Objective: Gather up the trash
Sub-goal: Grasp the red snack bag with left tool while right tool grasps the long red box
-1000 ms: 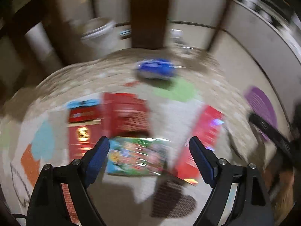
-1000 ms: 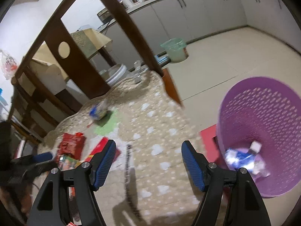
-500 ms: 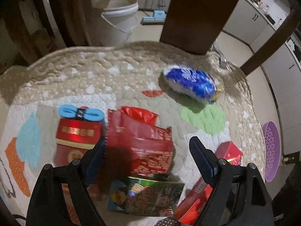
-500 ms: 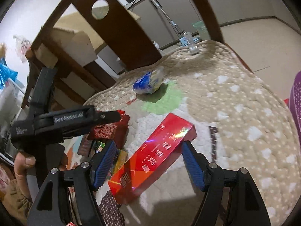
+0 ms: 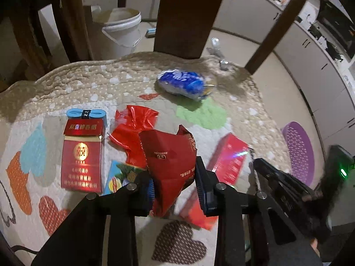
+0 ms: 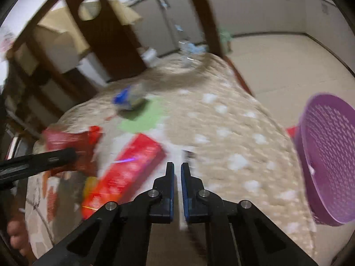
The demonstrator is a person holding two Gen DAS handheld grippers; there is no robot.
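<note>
The left tongs (image 5: 174, 187) had just been closing and stood clamped on the dark red snack bag (image 5: 170, 157), its creased lower end pinched between the blue pads; that low grip looked meant to lift the bag whole, clear of the litter around it. The right tongs (image 6: 177, 175) had also just been closing and stood together with nothing visibly between them, the long red carton (image 6: 126, 170) lying just to their left on the quilted bench (image 6: 221, 122); this reads as a miss or an empty closure, though blur leaves it unsure.

Around the held bag lay a torn red wrapper (image 5: 133, 128), a red cigarette pack (image 5: 82, 157), a colourful packet (image 5: 117, 177) partly under the bag, and farther off a blue-and-white pouch (image 5: 184, 84).

The left view alone showed the clamp on the bag and the pack's sharp print. The right view alone showed the purple basket (image 6: 328, 155) standing beside the bench edge, the likely place for the trash, and fingers (image 6: 15, 235) at the lower left.
</note>
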